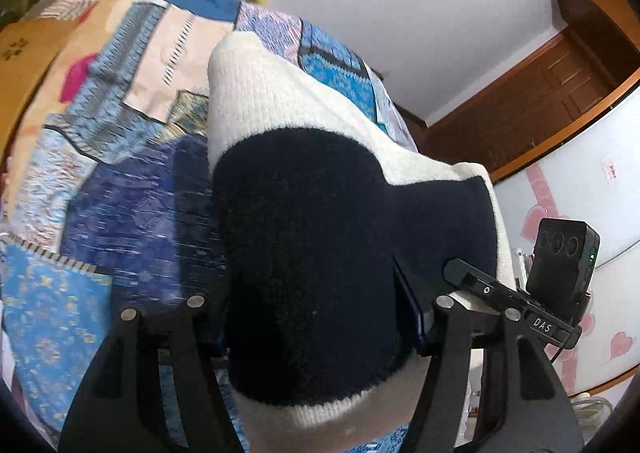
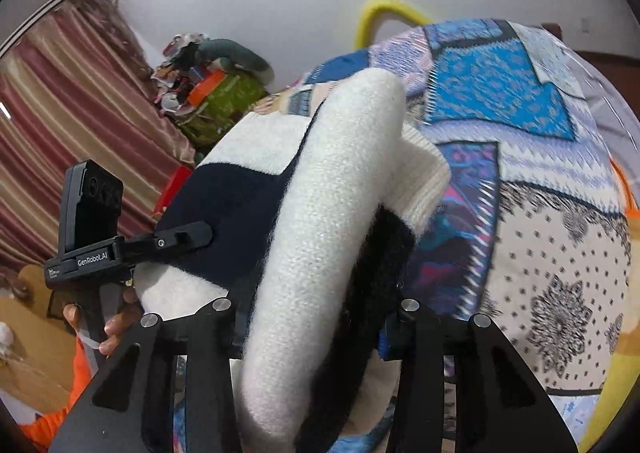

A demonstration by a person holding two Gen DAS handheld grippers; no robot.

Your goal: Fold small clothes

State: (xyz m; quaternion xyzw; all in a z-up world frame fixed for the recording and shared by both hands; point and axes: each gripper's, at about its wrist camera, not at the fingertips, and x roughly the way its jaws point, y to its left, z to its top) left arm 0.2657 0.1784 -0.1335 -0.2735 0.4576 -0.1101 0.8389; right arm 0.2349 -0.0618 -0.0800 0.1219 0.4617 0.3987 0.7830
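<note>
A small knit sweater, white with navy blocks, is held up over the patchwork bed. In the left wrist view its navy part point(image 1: 312, 253) fills the space between my left gripper's fingers point(image 1: 320, 333), which are shut on it. In the right wrist view a white rolled part point(image 2: 320, 237) and a dark part run between my right gripper's fingers point(image 2: 316, 329), which are shut on it. The right gripper's body point(image 1: 560, 285) shows at the sweater's right edge. The left gripper's body point(image 2: 96, 237) shows at its left edge. Both sets of fingertips are hidden by fabric.
A blue patchwork quilt point(image 1: 100, 193) covers the bed and also shows in the right wrist view point(image 2: 540, 173). A brown door point(image 1: 540, 101) and a white wall lie to the right. Striped curtains point(image 2: 72, 113), a heap of clutter point(image 2: 208, 93) and a yellow tube point(image 2: 380, 13) stand behind.
</note>
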